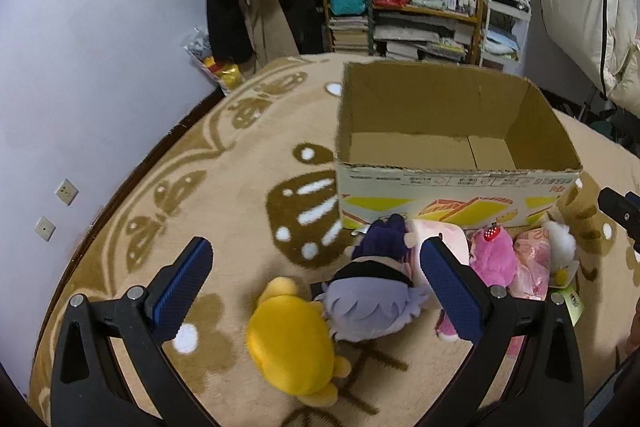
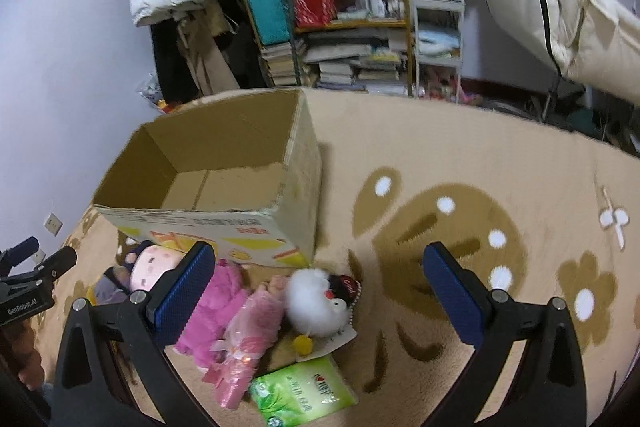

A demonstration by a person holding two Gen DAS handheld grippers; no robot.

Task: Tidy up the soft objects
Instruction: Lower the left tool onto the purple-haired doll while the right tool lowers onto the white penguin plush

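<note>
Plush toys lie in a loose row on the carpet [image 2: 460, 155] just in front of the empty cardboard box [image 1: 452, 183], low in both wrist views: a yellow plush [image 1: 290, 343] at lower centre of the left view, a purple-haired doll [image 1: 372, 303] touching it, then a pink plush [image 2: 218, 303], a pink wrapped bundle [image 2: 250, 339], a white fluffy toy [image 2: 320, 303] and a green tissue pack [image 2: 302, 393] at the bottom of the right view. They crowd and overlap, so I judge the main risk is closing on two at once, or pinching only fur or the slippery wrapping so the piece sags and drops short of the box; the box wall is high and close, and a dangling toy could catch its rim. My left gripper [image 1: 316, 287] hovers above the yellow plush and the doll with its fingers [image 1: 184, 287] spread wide, holding nothing and, as far as I can tell, touching nothing. My right gripper [image 2: 316, 291] is likewise spread wide and empty, above the white toy and the pink bundle. Shelves [image 2: 344, 23] of books stand behind.
</note>
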